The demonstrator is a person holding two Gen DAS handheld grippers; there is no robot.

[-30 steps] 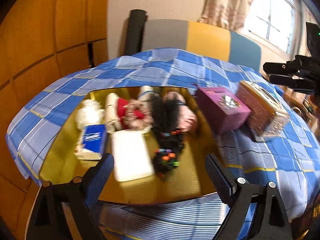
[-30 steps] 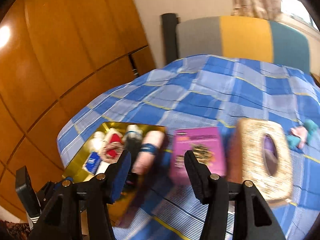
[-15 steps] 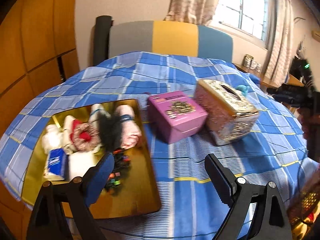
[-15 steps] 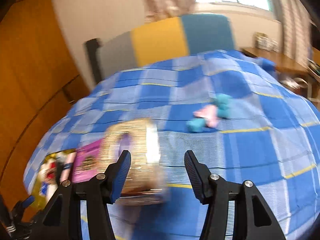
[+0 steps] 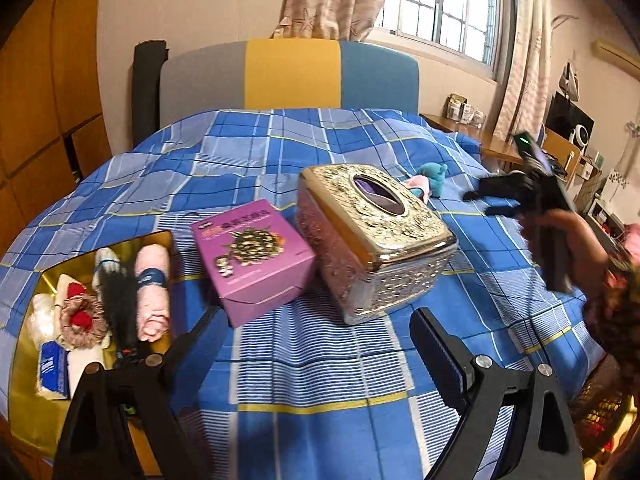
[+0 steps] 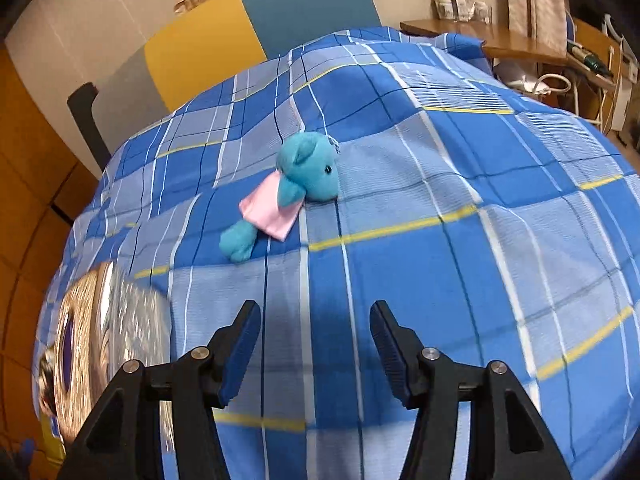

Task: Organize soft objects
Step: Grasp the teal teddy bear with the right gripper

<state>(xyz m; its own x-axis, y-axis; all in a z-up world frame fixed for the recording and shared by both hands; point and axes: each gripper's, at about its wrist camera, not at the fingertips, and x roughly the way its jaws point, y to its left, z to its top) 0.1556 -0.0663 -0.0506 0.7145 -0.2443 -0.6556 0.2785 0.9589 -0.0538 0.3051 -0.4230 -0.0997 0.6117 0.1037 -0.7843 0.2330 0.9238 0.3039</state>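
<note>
A teal plush toy [image 6: 304, 176] in a pink dress lies on the blue plaid cloth [image 6: 400, 260], ahead of my open, empty right gripper [image 6: 315, 320]. It also shows in the left wrist view [image 5: 428, 178], behind the tissue box. A gold tray [image 5: 32, 420] at the left holds a pink rolled doll [image 5: 154, 280], a black fluffy piece [image 5: 120, 304], a red-and-beige plush [image 5: 82, 318], a white plush [image 5: 42, 318] and a blue tissue pack [image 5: 52, 368]. My left gripper [image 5: 316, 328] is open and empty above the cloth. The right gripper also shows in the left wrist view [image 5: 490, 202], in a hand.
A purple carton [image 5: 254, 254] and an ornate gold tissue box [image 5: 372, 232] stand mid-table; the tissue box shows blurred in the right wrist view [image 6: 104, 340]. A grey, yellow and blue chair back [image 5: 292, 74] is behind the table. A wooden desk [image 6: 500, 40] stands at the right.
Both views have swung right. The tray has slid to the left edge of the left view. The right gripper has closed in on the teal plush, which now looms larger.
</note>
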